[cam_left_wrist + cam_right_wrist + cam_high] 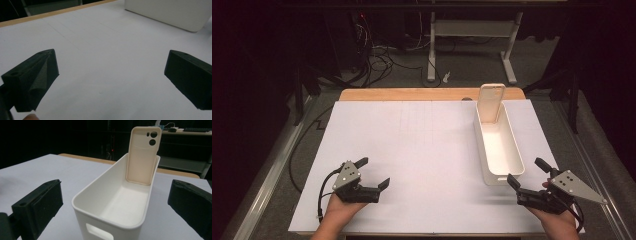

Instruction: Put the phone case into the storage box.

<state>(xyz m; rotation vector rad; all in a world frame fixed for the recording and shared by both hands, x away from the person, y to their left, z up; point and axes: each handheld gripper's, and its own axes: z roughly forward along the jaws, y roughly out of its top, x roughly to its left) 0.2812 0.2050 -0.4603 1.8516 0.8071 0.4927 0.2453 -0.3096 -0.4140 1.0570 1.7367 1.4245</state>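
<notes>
Nearest the high camera, two bare hands come up from the bottom edge, each holding a pair of tongs low over the table. The left gripper (373,172) sits at the near left, its jaws spread wide and empty, aimed forward and toward the right. The right gripper (525,173) sits at the near right, its jaws likewise spread wide with nothing between them, aimed forward and slightly left. The two are well apart.

Just ahead of the right gripper lies a long white bin (497,145), its short near end close to the jaw tips but not touching them. A cream phone case (490,103) stands nearly upright inside the bin, leaning on the far end wall.

The right gripper view looks straight along the bin between the two black jaws and shows what the high view does not: a slot handle cut into the bin's near wall, its bare inside, and the round camera cut-outs at the top of the phone case (143,155). The left gripper view shows open white table between its jaws, with only a corner of the bin (170,13) far ahead and to its right.

The table (412,145) is covered in white sheet, with a wooden edge showing along the far side. Beyond it the room is dark, with grey floor, loose cables (379,57) and the white legs of another desk (472,40).
</notes>
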